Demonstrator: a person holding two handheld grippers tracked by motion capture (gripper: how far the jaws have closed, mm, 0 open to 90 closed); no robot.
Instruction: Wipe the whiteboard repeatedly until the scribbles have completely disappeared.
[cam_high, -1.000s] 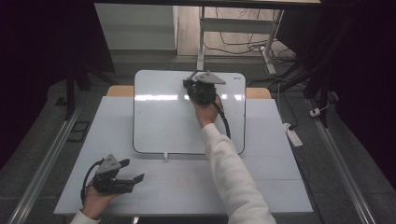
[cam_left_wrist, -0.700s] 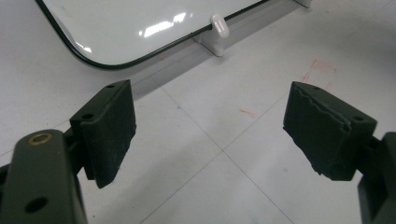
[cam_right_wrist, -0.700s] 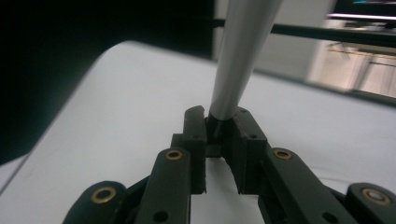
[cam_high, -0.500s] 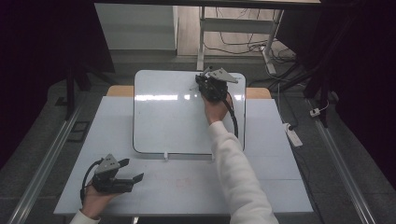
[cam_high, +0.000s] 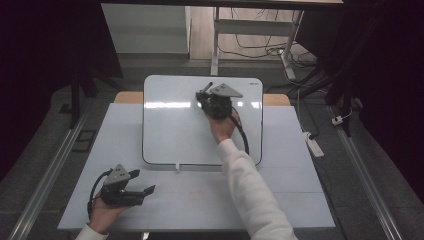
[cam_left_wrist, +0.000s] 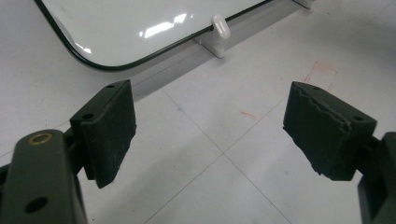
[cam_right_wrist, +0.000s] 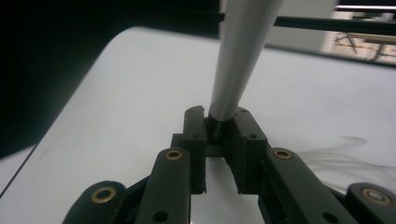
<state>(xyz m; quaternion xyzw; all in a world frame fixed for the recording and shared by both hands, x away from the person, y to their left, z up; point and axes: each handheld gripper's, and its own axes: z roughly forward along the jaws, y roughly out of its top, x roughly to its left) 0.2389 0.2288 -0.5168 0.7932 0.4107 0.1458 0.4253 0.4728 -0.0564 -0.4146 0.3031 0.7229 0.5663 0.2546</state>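
A: White, glossy and dark-rimmed, the whiteboard lies flat across the far half of the table, a small white clip at its near edge.

B: And the right gripper?

A: Over the board's far right part. In the right gripper view its jaws are clamped narrow on a grey pen-like stick, probably a marker, which rises from between the pads and slants up out of the picture. In the high view its dark end pokes out of the gripper toward the far left.

B: Is the tip on the board?

A: I cannot tell. Faint grey smears show on the surface to the right of the jaws.

B: The left gripper?

A: It is held low at the table's near left corner, well apart from the board. Its jaws stand wide, with bare tabletop and some faint red marks between them.
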